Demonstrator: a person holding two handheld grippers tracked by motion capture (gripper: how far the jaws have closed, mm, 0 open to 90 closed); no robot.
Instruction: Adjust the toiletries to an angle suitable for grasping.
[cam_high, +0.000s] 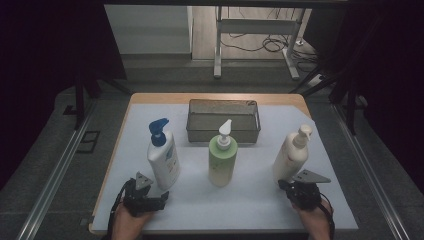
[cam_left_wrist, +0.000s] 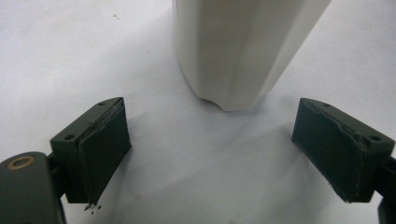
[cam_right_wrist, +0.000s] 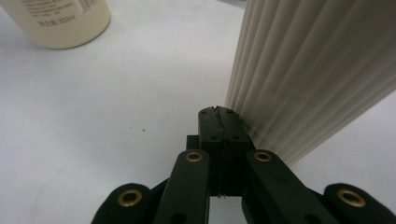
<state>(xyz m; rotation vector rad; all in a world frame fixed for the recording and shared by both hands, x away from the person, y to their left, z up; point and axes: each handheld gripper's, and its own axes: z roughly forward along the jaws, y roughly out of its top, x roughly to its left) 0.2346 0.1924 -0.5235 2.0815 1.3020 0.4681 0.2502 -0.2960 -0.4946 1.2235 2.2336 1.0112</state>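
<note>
You can see small print on the cream bottle (cam_right_wrist: 60, 21) in the right gripper view. It has a barcode and a line that ends in what looks like "900ml". The letters before it are too small to read.

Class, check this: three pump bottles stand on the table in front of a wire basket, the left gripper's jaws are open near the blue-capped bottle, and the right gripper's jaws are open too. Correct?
Not quite. The right gripper has its jaws shut, pads pressed together beside the ribbed cream bottle, as the right gripper view shows. The rest holds.
</note>
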